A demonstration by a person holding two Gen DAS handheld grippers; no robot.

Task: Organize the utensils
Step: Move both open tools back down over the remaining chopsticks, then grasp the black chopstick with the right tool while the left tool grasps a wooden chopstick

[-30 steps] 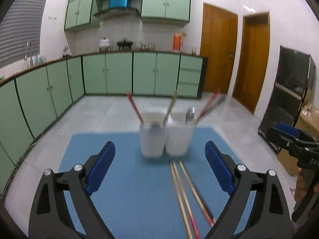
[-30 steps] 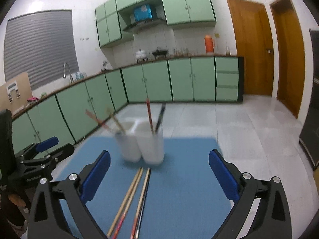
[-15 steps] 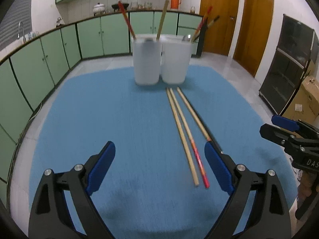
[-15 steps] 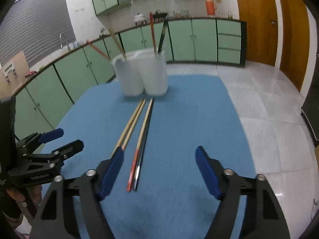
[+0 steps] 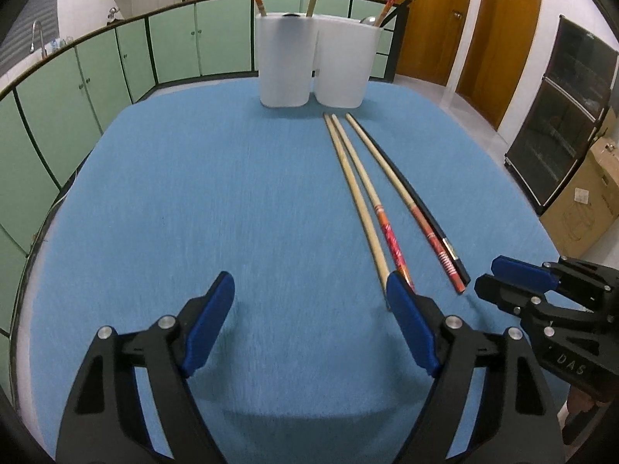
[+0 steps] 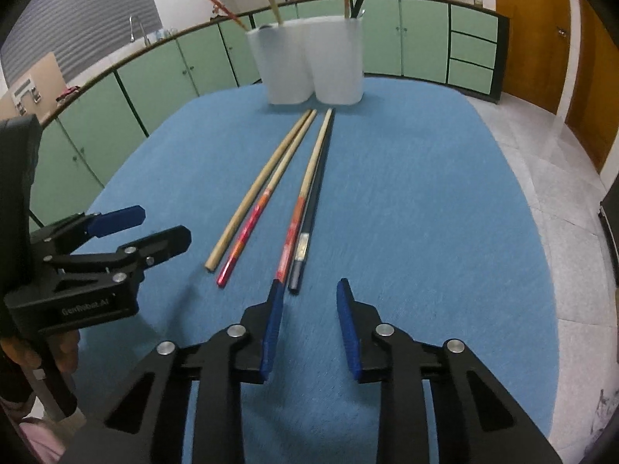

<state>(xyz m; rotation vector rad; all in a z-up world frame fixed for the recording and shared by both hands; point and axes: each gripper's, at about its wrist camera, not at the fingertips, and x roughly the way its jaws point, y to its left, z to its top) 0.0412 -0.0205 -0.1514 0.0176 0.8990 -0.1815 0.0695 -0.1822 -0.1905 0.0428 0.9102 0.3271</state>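
Observation:
Several chopsticks lie side by side on the blue mat point(image 5: 193, 201): a plain wooden one point(image 5: 354, 189), two with red ends point(image 5: 387, 232) and a black one point(image 6: 309, 212). Two white holders point(image 5: 313, 65) stand at the mat's far edge with chopsticks upright in them. My left gripper point(image 5: 309, 290) is open and empty, low over the mat, its right finger at the near ends of the left pair. My right gripper point(image 6: 309, 297) is open, narrower, empty, just behind the near ends of the red-ended point(image 6: 288, 243) and black chopsticks.
The white holders also show in the right wrist view point(image 6: 309, 62). Green kitchen cabinets point(image 5: 77, 85) run along the back and left. Wooden doors point(image 5: 464, 27), a dark cabinet point(image 5: 561, 127) and a cardboard box point(image 5: 580, 208) stand to the right. The mat's edges drop to tiled floor point(image 6: 541, 147).
Both grippers have dropped low toward the mat and pulled back to the near ends of the chopsticks. The right gripper's jaws have narrowed.

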